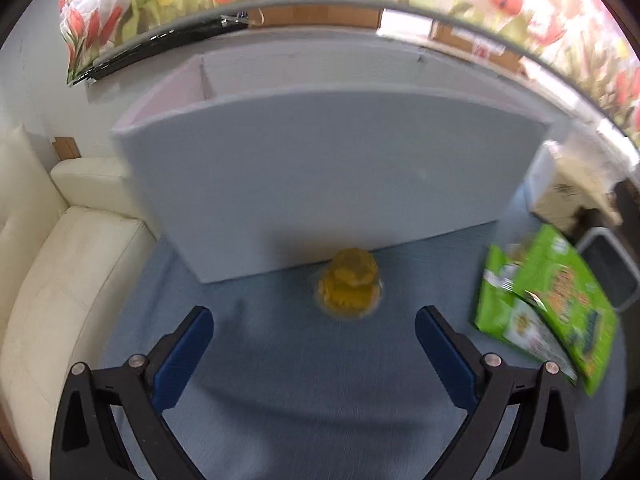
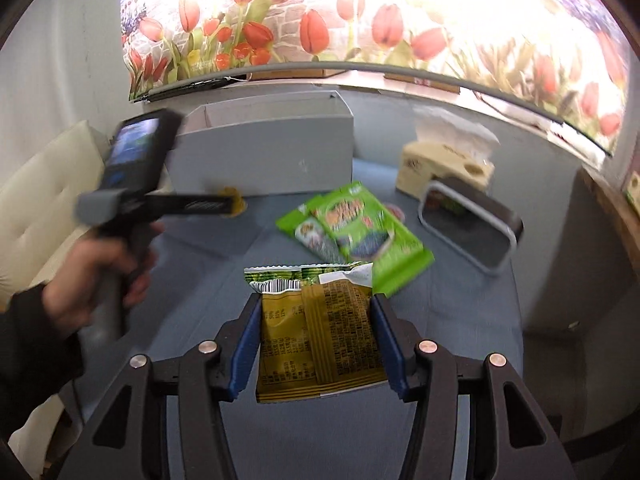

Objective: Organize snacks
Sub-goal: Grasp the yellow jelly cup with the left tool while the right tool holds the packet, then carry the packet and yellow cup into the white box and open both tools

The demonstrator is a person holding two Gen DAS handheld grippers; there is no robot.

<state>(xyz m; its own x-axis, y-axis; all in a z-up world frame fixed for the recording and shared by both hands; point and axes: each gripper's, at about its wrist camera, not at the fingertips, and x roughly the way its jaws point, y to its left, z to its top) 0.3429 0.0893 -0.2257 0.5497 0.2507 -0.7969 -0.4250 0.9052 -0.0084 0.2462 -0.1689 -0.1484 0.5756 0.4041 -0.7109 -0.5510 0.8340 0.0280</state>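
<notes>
Right gripper (image 2: 316, 340) had its jaws closed in on an olive snack packet (image 2: 320, 336), pads on both side edges, packet lifted clear of the blue bench (image 2: 460, 320) with its crimped top at 12 o'clock. Risk: the grip sat on thin foil edges only, so the packet could have buckled or slid out on a quick swing; the frame was blurred, which fits fast motion. Left gripper (image 1: 314, 344) had its jaws wide apart and empty, pointed down at a yellow jelly cup (image 1: 350, 286) at 12 o'clock, just short of the white box (image 1: 320, 176). Risk there: the cup stood almost against the box's front wall, so closing in could have clipped the wall or knocked the cup over. Green snack bags (image 2: 356, 228) lay overlapped at 12 to 1 o'clock of the right jaws, loose on the bench. White box at 11 o'clock in the right view: interior hidden by its tall wall, contents unknown. Dark tray with a pale rim (image 2: 472, 228) at 2 o'clock was tilted; something colourful inside, too blurred to identify. Tissue box (image 2: 444, 168) behind it.
</notes>
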